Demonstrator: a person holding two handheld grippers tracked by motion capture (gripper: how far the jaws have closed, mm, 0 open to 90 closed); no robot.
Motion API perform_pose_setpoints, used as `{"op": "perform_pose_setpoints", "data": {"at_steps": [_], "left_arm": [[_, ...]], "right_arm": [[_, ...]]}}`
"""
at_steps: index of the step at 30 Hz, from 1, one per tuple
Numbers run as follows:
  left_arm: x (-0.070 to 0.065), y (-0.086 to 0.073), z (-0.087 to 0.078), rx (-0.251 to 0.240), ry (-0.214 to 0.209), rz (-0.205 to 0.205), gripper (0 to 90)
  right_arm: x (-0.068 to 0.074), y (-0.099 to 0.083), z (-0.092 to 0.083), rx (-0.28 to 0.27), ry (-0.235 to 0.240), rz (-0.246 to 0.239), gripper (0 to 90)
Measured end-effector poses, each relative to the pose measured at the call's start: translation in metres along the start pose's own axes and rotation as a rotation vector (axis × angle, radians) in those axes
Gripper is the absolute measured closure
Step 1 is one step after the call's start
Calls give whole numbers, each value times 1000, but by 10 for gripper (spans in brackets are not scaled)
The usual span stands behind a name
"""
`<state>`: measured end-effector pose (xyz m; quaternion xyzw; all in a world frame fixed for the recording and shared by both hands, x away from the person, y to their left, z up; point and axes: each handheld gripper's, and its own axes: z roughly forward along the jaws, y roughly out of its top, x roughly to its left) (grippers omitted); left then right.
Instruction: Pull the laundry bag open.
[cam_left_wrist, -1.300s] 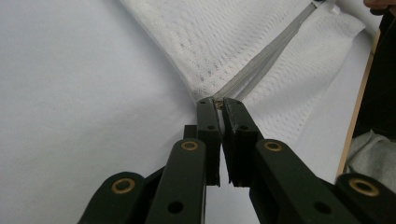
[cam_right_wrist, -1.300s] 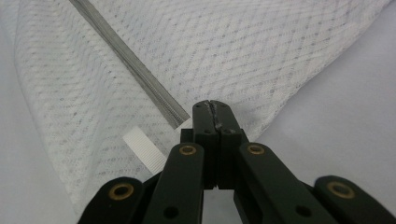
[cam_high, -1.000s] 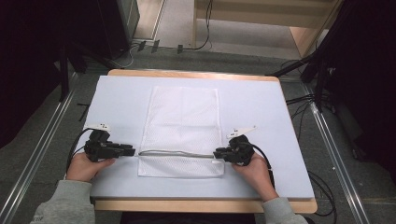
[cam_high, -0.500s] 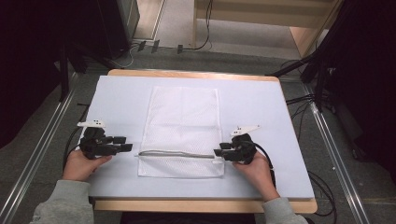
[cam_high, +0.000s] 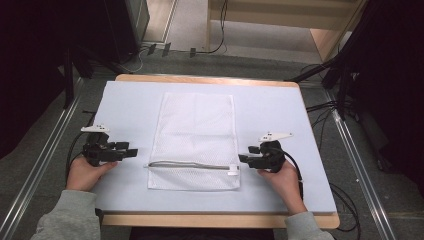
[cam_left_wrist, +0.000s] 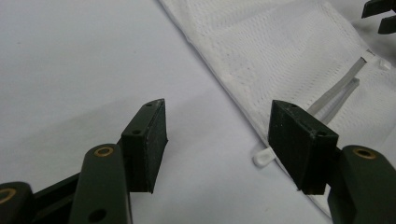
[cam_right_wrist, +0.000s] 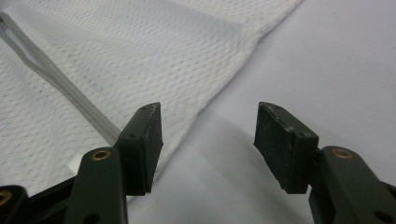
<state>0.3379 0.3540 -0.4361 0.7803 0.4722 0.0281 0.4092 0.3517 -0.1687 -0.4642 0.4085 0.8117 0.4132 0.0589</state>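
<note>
High view: we log a white rectangular mesh zip bag (cam_high: 194, 142) flat mid-table (cam_high: 280, 107), left gripper (cam_high: 131, 152) and right gripper (cam_high: 243, 158) flanking it. Left gripper view: jaws wide, empty. Right gripper view: jaws wide, empty, bag edge beneath.

Table (cam_high: 310, 110), white mesh bag (cam_high: 197, 130) flat
</note>
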Motion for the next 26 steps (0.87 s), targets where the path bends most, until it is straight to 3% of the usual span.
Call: {"op": "perform_pose_setpoints", "data": {"at_steps": [9, 26], "left_arm": [[7, 3, 1, -18, 46, -16, 361], [10, 3, 7, -18, 63, -32, 329]], "right_arm": [[-16, -7, -11, -21, -53, 48, 402], [-28, -12, -17, -25, -96, 68, 364]]}}
